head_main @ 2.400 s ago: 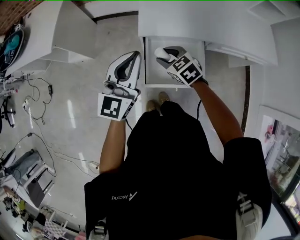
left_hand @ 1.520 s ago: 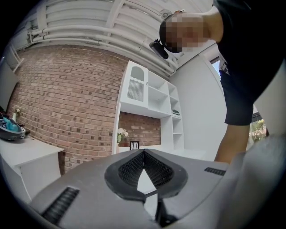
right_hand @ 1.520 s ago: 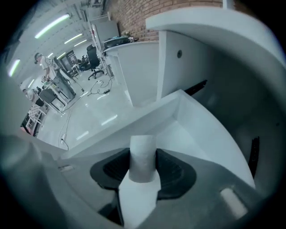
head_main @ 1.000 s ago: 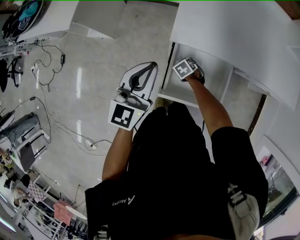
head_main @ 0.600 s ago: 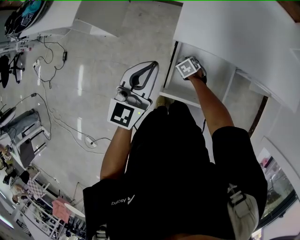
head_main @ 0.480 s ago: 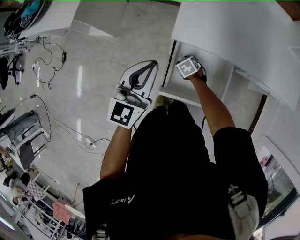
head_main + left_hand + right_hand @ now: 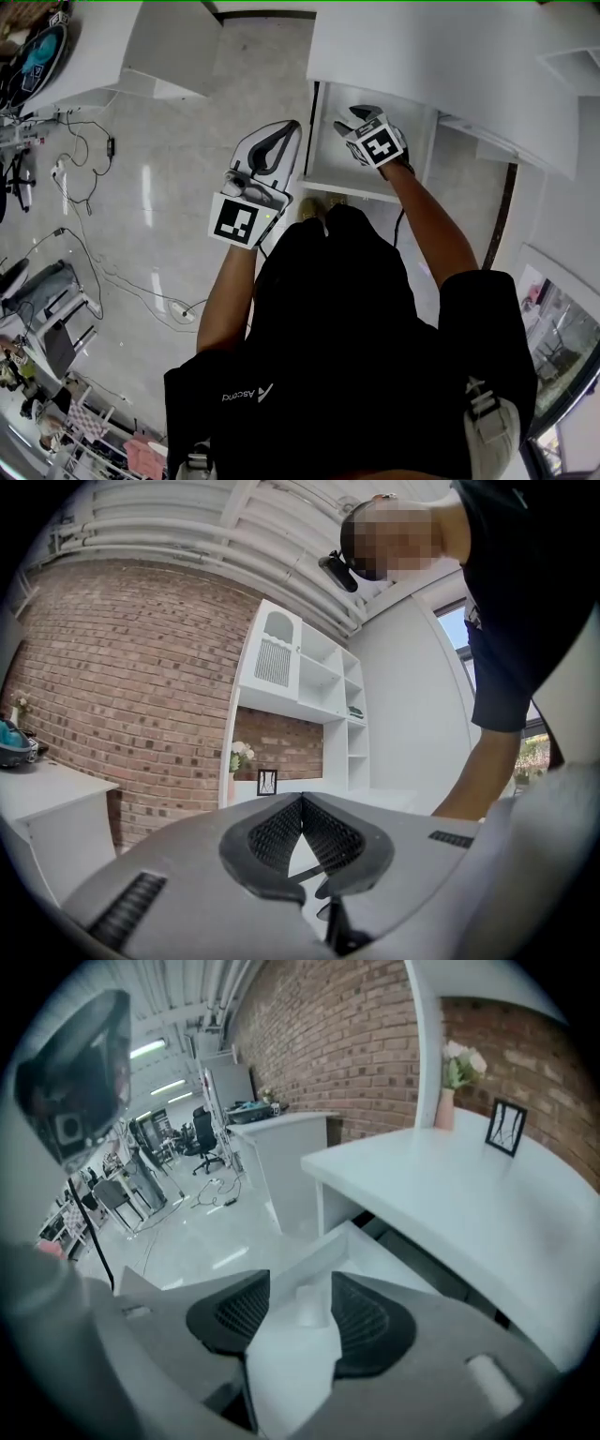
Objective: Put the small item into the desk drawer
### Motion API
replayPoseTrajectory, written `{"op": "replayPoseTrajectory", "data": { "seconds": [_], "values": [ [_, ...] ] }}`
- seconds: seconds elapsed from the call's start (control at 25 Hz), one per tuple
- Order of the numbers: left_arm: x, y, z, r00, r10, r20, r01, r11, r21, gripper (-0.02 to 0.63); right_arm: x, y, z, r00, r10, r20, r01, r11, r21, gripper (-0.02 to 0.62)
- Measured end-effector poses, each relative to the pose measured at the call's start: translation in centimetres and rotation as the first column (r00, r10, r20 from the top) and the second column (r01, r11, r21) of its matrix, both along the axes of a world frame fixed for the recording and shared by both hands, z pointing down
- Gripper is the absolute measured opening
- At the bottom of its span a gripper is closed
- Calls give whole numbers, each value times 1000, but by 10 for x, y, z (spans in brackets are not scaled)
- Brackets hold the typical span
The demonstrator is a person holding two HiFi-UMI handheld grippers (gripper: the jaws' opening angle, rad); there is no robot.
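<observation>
**Over the desk drawer (image 7: 323, 164): we've let go**

It hangs open at far right. Our right gripper (image 7: 351, 118) has lifted, jaws just opened wide, gripping nothing. Our left gripper (image 7: 292, 127) is pinched closed, empty. The small item (image 7: 307, 1305) lies inside, so we're basically done.

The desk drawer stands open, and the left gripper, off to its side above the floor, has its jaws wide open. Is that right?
No: the left gripper has its jaws shut, tips meeting on nothing; the left gripper view shows it. The rest holds: the desk drawer stands open.
</observation>
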State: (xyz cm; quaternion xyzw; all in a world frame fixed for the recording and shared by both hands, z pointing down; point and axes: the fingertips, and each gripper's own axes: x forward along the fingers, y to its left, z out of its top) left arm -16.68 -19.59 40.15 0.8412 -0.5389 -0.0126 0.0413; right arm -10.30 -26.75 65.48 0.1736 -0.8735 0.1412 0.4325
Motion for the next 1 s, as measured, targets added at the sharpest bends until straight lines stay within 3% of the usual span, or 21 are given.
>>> {"op": "replayPoseTrajectory", "data": {
  "seconds": [0.2,0.36,0.72,1.0],
  "values": [
    [9,-2,-11,999,43,-21,-42,999,11,-2,3,11,-85,988,17,153,-31,996,89,199],
    [32,4,-19,997,70,-26,-70,997,16,-2,15,28,-155,955,-1,297,-54,983,178,187],
    [51,8,-73,994,105,-42,-101,992,77,-2,28,66,-290,820,-90,565,-127,935,332,116],
    [66,26,-110,985,170,-24,-165,978,124,-2,41,92,-353,718,-133,683,-214,892,398,38]
  ]
}}
